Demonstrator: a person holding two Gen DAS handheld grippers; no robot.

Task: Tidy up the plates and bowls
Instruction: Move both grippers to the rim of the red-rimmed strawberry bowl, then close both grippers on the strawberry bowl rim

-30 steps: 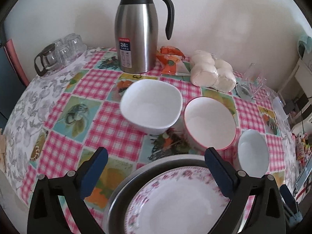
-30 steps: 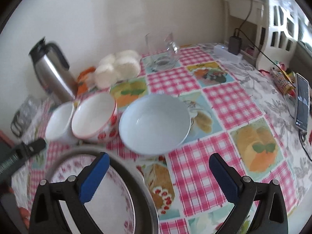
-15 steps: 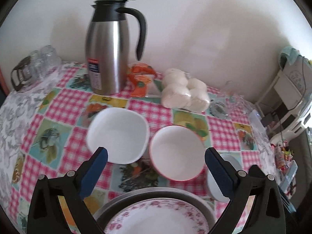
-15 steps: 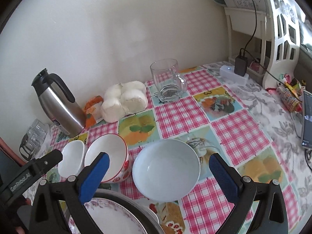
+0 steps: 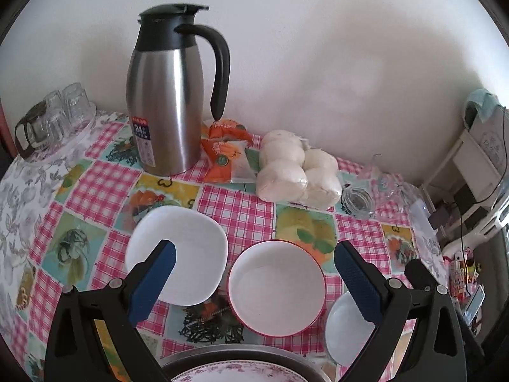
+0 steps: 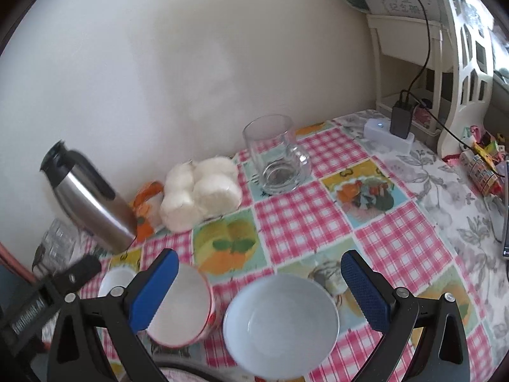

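My left gripper (image 5: 254, 281) is open above a red-rimmed white bowl (image 5: 276, 286), with a white squarish bowl (image 5: 181, 251) to its left. A pale round bowl (image 5: 348, 329) lies behind the right finger. At the bottom edge shows a floral plate (image 5: 235, 374) inside a metal basin (image 5: 197, 355). My right gripper (image 6: 259, 289) is open too, over the pale bowl (image 6: 280, 323); the red-rimmed bowl (image 6: 184, 312) sits behind its left finger, and the squarish bowl (image 6: 116, 280) further left. Nothing is held by either gripper.
A steel thermos jug (image 5: 170, 95), orange snack packets (image 5: 226, 149) and bagged white buns (image 5: 296, 168) line the wall. A glass mug (image 6: 275, 156) stands further right, upturned glasses (image 5: 54, 117) at the far left. A charger and power strip (image 6: 389, 130) sit by a white shelf.
Both grippers have pulled back and risen, so the bowls and basin slid lower in both views and more of the wall shows. Both stayed open.
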